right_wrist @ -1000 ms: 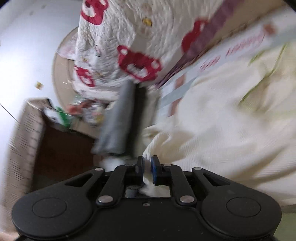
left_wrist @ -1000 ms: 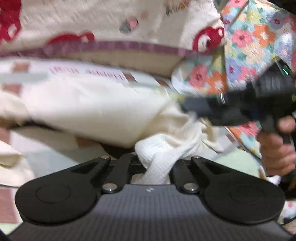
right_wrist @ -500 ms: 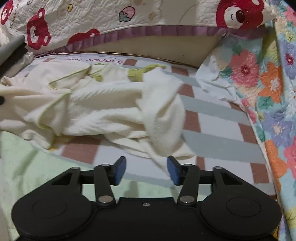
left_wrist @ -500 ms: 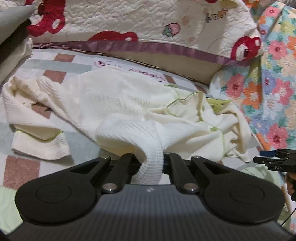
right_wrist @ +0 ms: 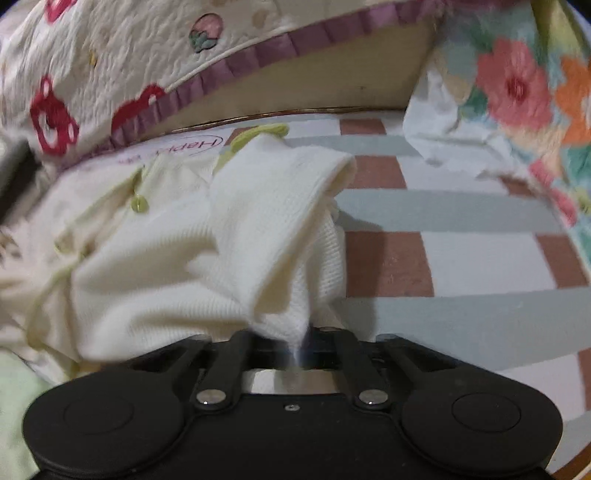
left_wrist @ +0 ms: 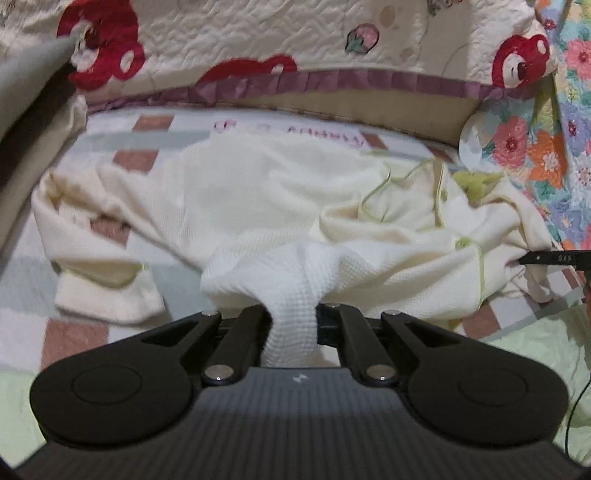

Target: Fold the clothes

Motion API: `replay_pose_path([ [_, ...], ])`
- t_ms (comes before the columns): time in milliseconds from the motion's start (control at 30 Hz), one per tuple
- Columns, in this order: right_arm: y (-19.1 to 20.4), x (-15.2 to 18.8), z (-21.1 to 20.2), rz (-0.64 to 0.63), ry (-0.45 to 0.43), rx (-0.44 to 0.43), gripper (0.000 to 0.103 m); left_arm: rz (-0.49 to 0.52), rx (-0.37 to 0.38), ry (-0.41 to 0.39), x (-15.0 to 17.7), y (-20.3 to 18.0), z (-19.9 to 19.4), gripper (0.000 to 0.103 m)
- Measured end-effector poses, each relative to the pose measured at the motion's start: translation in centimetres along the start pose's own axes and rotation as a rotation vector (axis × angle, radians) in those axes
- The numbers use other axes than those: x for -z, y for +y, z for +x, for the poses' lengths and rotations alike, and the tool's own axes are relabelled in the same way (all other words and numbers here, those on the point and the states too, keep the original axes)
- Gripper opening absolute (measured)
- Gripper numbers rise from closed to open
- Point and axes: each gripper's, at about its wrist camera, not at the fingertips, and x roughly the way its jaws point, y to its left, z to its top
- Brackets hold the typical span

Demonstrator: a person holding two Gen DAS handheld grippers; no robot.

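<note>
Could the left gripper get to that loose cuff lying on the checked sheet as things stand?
Probably not yet: the left gripper is shut on a bunch of the cream garment. The cuff lies uncovered nearby, but the gripper would have to let go first.

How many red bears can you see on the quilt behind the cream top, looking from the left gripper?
3: one at far left, one cut off by the purple trim in the middle, one at the right end. More may be hidden.

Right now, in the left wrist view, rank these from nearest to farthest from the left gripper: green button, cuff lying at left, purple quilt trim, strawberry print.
1. Cuff, low left of the left gripper, which is shut on the garment.
2. Green button, right of centre on the garment.
3. Purple quilt trim, across the back.
4. Strawberry print, above the trim.
</note>
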Motion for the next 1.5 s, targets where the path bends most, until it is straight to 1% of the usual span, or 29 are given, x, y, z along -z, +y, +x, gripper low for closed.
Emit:
replay_pose_path([
  [133,-1.6,-1.9,-3.4,0.154,-0.041,-0.204,0.007,0.035,0.062,-0.069,-2.5,-0.9,-2.6,0.002],
  [200,-1.0,-2.2,-5.6,0.177,-0.057,-0.304,0.007,0.067,0.081,-0.115,-3.3,-1.6,-4.8,0.002],
  [267,-0.7,-1.9,-7.2,0.203,-0.061,-0.362,0.007,0.083,0.071,-0.151,-3.9,-1.9,-6.8,0.002],
  [367,-0.9,-1.8,-9.1,0.296,-0.082,-0.472,0.007,0.045,0.076,-0.198,-4.7,-1.2,-9.4,0.002],
  [400,-1.0,-1.9,-9.8,0.325,-0.097,-0.516,0.007,0.027,0.072,-0.205,-4.9,-0.7,-10.1,0.002],
  [467,-0.8,-2.2,-11.0,0.346,-0.130,-0.553,0.007,-0.001,0.038,-0.175,-5.1,0.1,-10.5,0.002],
  [500,-0.5,-2.5,-11.4,0.327,-0.147,-0.549,0.007,-0.009,0.001,-0.137,-5.1,0.5,-10.4,0.002],
  [533,0.1,-2.6,-11.9,0.262,-0.163,-0.500,0.007,-0.014,-0.064,-0.080,-4.9,0.6,-10.2,0.002],
  [567,1.2,-2.2,-12.0,0.161,-0.163,-0.418,0.007,-0.028,-0.106,-0.041,-4.1,0.8,-10.1,0.002],
  [600,2.3,-1.7,-12.1,0.062,-0.161,-0.335,0.007,-0.040,-0.105,-0.014,-3.0,0.9,-9.8,0.002],
  [667,2.5,0.1,-10.3,0.124,-0.087,-0.340,0.007,-0.061,-0.108,0.046,-0.8,1.2,-9.1,0.002],
  [700,2.7,1.0,-9.4,0.115,-0.074,-0.328,0.008,-0.067,-0.120,0.091,0.1,1.7,-8.1,0.002],
  [733,2.9,1.9,-8.5,0.105,-0.062,-0.317,0.012,-0.074,-0.133,0.136,0.9,2.1,-7.2,0.002],
  [767,3.3,2.5,-7.7,0.071,-0.073,-0.275,0.014,-0.080,-0.145,0.181,1.8,2.5,-6.2,0.002],
  [800,3.6,3.0,-6.8,0.029,-0.089,-0.227,0.020,-0.088,-0.154,0.220,2.5,2.9,-5.3,0.002],
  [833,3.8,3.2,-5.9,0.007,-0.077,-0.211,0.027,-0.094,-0.157,0.241,2.7,3.2,-4.6,0.002],
  [867,3.9,3.3,-4.9,-0.016,-0.065,-0.195,0.030,-0.093,-0.161,0.249,2.7,3.1,-4.4,0.002],
  [967,4.2,3.2,-4.0,-0.080,-0.053,-0.160,0.048,-0.098,-0.160,0.252,2.8,3.0,-3.9,0.003],
  [1000,4.3,3.2,-3.9,-0.111,-0.052,-0.140,0.056,-0.101,-0.155,0.249,3.0,2.9,-3.9,0.004],
  [1033,4.4,3.3,-3.8,-0.141,-0.051,-0.119,0.060,-0.102,-0.151,0.254,3.5,2.9,-3.8,0.004],
  [1067,4.5,3.6,-3.7,-0.176,-0.038,-0.099,0.060,-0.105,-0.148,0.260,4.0,3.0,-3.6,0.005],
  [1100,4.7,4.0,-3.5,-0.212,-0.024,-0.079,0.059,-0.112,-0.146,0.273,4.5,3.2,-3.3,0.010],
  [1133,5.0,4.5,-3.6,-0.234,-0.038,-0.066,0.059,-0.118,-0.142,0.293,4.8,3.2,-3.0,0.023],
  [1167,5.3,5.1,-3.7,-0.257,-0.051,-0.053,0.059,-0.119,-0.139,0.314,5.0,3.2,-2.8,0.028],
  [1200,5.6,5.6,-3.9,-0.279,-0.065,-0.040,0.059,-0.114,-0.138,0.328,5.1,3.1,-2.5,0.029],
  [1300,6.3,6.3,-4.0,-0.277,-0.059,-0.081,0.059,-0.090,-0.149,0.327,5.1,3.0,-2.0,0.031],
  [1367,6.3,6.3,-3.3,-0.264,-0.040,-0.090,0.055,-0.113,-0.147,0.333,5.0,3.6,-1.3,0.031],
  [1433,5.9,6.0,-2.0,-0.243,-0.008,-0.098,0.008,-0.159,-0.134,0.356,4.8,4.3,-0.6,0.031],
  [1500,5.6,5.3,-1.9,-0.179,-0.027,-0.114,0.009,-0.183,-0.119,0.383,4.3,4.8,-0.1,0.030],
])
